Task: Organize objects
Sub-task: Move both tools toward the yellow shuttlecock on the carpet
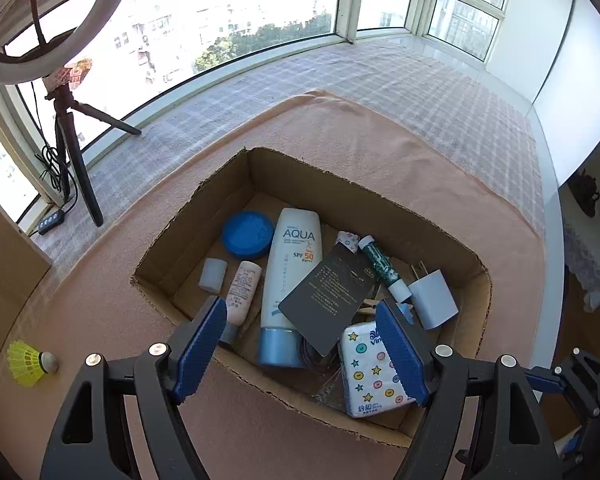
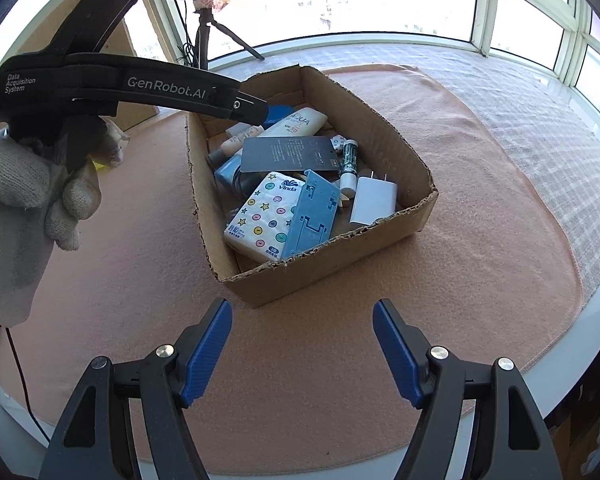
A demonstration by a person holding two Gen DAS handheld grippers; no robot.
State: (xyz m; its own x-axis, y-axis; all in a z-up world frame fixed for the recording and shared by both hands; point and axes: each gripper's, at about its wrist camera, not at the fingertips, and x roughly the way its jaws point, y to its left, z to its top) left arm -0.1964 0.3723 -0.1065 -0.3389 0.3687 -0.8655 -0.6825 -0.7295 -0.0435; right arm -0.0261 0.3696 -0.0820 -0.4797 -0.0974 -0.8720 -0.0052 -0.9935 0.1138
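I held my left gripper (image 1: 302, 344) above the near side of the cardboard box (image 1: 388, 208), its jaws wide apart and clamped on nothing. Below and between them lay the white AQUA tube (image 1: 290, 276), the dark card (image 1: 332, 296) leaning over it, and the star-patterned tissue pack (image 1: 370, 368) just beside my right-hand pad. A blue jar lid (image 1: 247, 234) and a white charger plug (image 1: 434, 294) sat further in.

My right gripper (image 2: 302, 346) hung over the pink cloth (image 2: 480, 216), short of the box's near corner, jaws also apart and empty. From there I saw a light blue plastic piece (image 2: 312, 216) propped on the tissue pack. Outside the box, a yellow shuttlecock (image 1: 28, 363) lay on the cloth, well left of my left gripper.
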